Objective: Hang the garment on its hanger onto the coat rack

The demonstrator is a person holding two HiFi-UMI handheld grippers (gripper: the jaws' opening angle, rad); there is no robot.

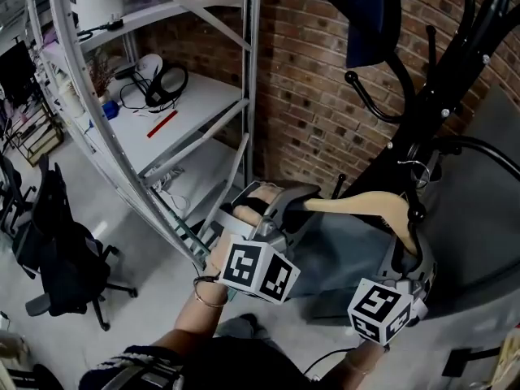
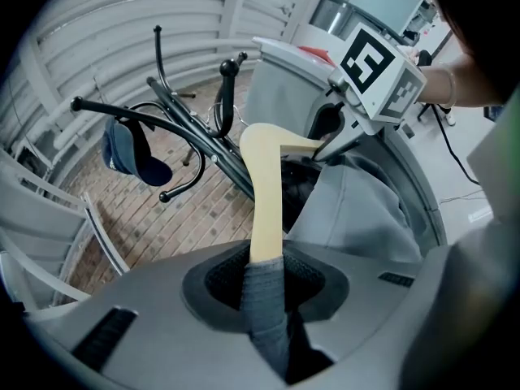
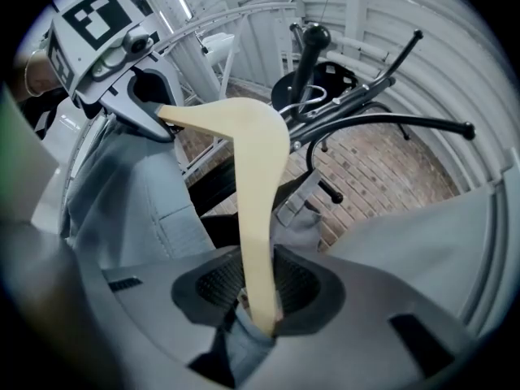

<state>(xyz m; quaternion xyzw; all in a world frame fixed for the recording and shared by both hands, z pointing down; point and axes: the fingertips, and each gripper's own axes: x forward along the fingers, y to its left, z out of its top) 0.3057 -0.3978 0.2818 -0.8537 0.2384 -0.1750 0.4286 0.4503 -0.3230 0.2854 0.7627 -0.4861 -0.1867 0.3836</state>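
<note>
A pale wooden hanger (image 1: 366, 205) carries a grey garment (image 1: 345, 254) that droops beneath it. My left gripper (image 1: 296, 205) is shut on the hanger's left arm, with grey fabric pinched in the jaws (image 2: 264, 279). At the other arm, my right gripper (image 1: 410, 249) is shut on the wood and cloth (image 3: 258, 299). The black coat rack (image 1: 426, 120) stands just behind the hanger. The hanger's metal hook (image 3: 313, 97) sits close to the rack's pole; whether it touches is unclear. A navy cap (image 1: 370, 15) hangs on an upper peg.
A white metal shelving unit (image 1: 175, 112) with cables and headphones stands at the left. A black office chair (image 1: 57, 246) is on the floor at far left. The brick wall (image 1: 313, 96) runs behind the rack, whose curved pegs (image 2: 122, 112) stick outward.
</note>
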